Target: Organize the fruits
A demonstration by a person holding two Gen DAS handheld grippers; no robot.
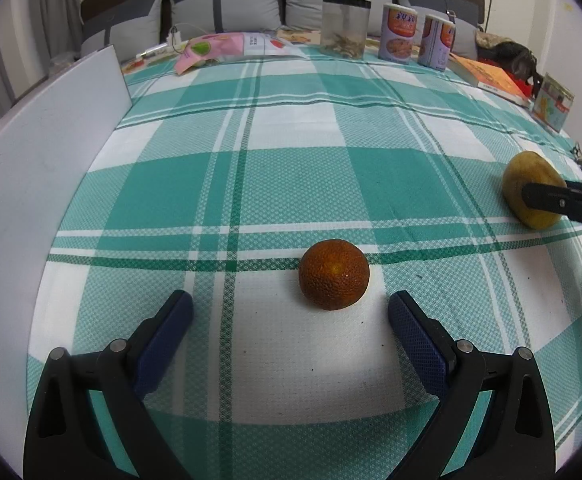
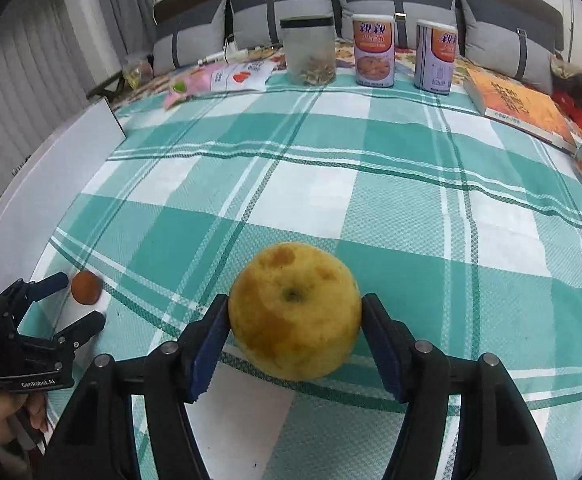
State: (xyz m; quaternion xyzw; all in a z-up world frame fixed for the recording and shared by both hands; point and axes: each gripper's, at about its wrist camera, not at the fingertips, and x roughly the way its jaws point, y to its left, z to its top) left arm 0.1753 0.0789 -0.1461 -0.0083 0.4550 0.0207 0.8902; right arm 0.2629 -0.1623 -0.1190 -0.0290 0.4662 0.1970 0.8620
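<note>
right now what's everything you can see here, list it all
orange: 1, dark orange, on cloth ahead of left gripper
yellow fruit: 1, between right gripper's pads
tablecloth: 1, green-white check
cans: 2, purple-orange, far edge
clear jar: 1, black lid, left of cans
snack packets: pink-white, far left
book: 1, orange, far right
white board: 1, left edge
left gripper: open
right gripper: shut on fruit

both wrist views look low across the checked cloth (image 1: 291, 128) toward the clear jar (image 1: 345, 26) at the far edge. the left sits close behind the small orange (image 1: 334, 280), the right nearer the yellow fruit (image 2: 294, 312); each catches the other's fruit.
</note>
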